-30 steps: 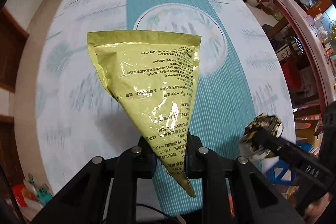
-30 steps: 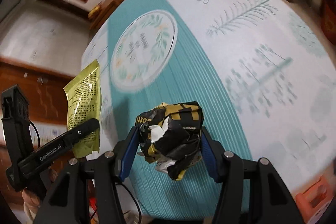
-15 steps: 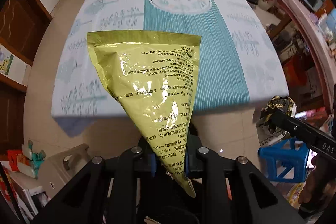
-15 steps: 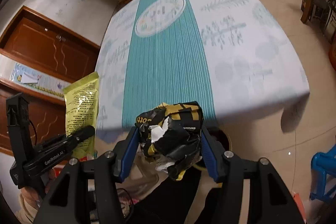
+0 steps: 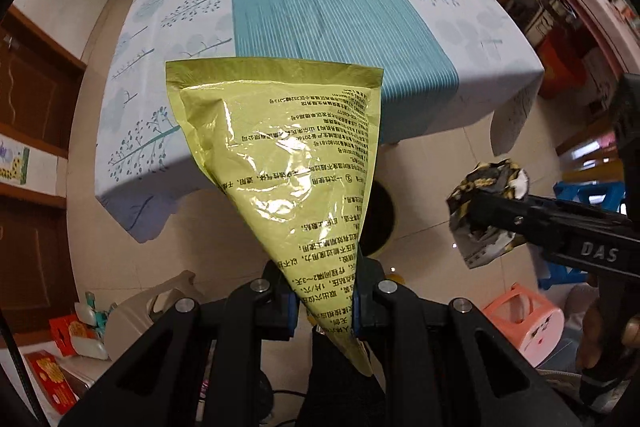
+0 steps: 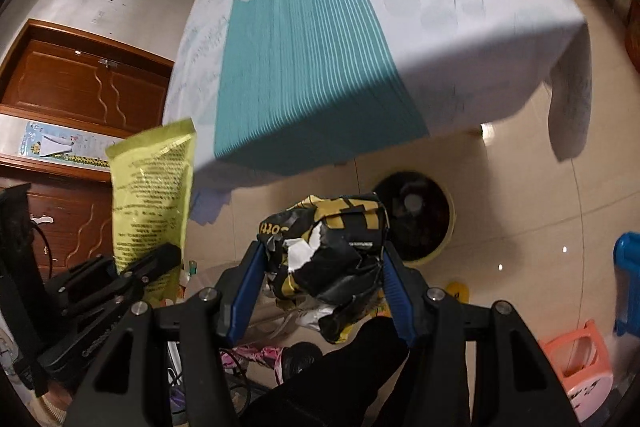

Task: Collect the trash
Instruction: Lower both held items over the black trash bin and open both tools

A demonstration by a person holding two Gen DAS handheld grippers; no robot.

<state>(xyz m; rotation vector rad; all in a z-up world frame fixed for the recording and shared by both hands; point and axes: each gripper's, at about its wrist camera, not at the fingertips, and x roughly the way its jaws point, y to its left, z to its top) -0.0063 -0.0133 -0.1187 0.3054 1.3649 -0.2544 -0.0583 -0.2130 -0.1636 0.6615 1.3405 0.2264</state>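
Note:
My left gripper (image 5: 323, 297) is shut on the narrow end of a yellow-green foil packet (image 5: 288, 163), which stands up in front of the camera; the packet also shows in the right wrist view (image 6: 150, 203). My right gripper (image 6: 322, 267) is shut on a crumpled black-and-yellow wrapper (image 6: 328, 247), also visible in the left wrist view (image 5: 486, 211). Both are held in the air off the table's near edge, above the floor. A round dark trash bin with a yellow rim (image 6: 420, 223) stands on the floor below, partly hidden behind the packet in the left wrist view (image 5: 384, 215).
The table with a white and teal cloth (image 5: 312, 7) lies ahead. On the tiled floor are a pink stool (image 6: 576, 367), a blue stool (image 6: 628, 267), and boxes (image 5: 52, 383) at the left. Wooden doors (image 6: 80, 83) stand at the left.
Both grippers have pulled back from over the table and dropped lower. The floor and the trash bin have come into view. Both still hold their items.

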